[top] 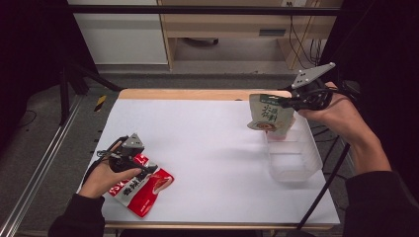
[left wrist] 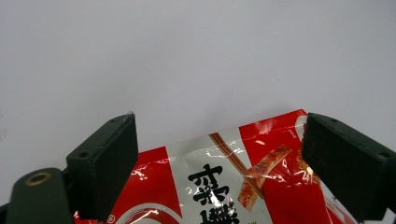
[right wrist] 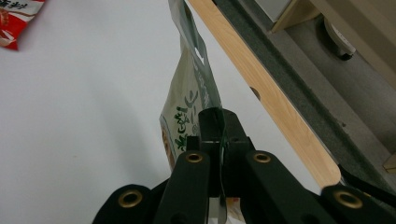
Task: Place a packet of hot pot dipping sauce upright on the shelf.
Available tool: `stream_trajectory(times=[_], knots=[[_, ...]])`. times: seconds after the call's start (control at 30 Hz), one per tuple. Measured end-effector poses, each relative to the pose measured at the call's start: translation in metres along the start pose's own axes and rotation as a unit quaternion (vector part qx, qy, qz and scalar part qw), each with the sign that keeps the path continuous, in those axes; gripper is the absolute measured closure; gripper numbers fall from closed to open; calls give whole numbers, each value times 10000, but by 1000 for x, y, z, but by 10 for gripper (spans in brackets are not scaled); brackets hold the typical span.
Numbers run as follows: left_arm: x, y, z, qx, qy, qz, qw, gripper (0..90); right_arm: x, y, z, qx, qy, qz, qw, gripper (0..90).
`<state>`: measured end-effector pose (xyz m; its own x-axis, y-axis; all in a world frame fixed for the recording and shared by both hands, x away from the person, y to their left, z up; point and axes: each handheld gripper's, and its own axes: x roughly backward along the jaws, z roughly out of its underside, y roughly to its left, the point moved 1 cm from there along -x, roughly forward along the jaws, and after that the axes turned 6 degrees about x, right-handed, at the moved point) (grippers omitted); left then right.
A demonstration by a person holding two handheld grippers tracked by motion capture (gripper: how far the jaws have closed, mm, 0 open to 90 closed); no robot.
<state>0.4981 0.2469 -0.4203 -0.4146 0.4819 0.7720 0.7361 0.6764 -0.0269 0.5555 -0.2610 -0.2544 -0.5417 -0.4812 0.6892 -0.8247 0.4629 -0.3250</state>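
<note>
Pinching a green pouch [top: 269, 114] above the clear tub [top: 295, 159] at far right, the right gripper [top: 290, 102] is clamped; the left gripper [top: 144, 167] gapes wide around the red packet [top: 143, 190], near left.

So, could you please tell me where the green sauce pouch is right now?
In the high view, the green pouch hangs at the right, clamped by the right hand-held gripper just above the far end of the clear plastic bin.
</note>
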Motion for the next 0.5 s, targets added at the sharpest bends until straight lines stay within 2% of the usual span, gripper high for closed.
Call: stream_trajectory(times=[0.2, 0.37, 0.5], knots=[[1, 3, 2, 63, 19, -41, 10000, 110, 6, -7, 16, -29, 49, 117, 9999, 900], [6, 4, 2, 60, -29, -43, 10000, 110, 8, -12, 31, -173, 27, 179, 9997, 900], [7, 4, 2, 85, -47, -62, 9999, 110, 8, -16, 40, -243, 113, 206, 9994, 900]])
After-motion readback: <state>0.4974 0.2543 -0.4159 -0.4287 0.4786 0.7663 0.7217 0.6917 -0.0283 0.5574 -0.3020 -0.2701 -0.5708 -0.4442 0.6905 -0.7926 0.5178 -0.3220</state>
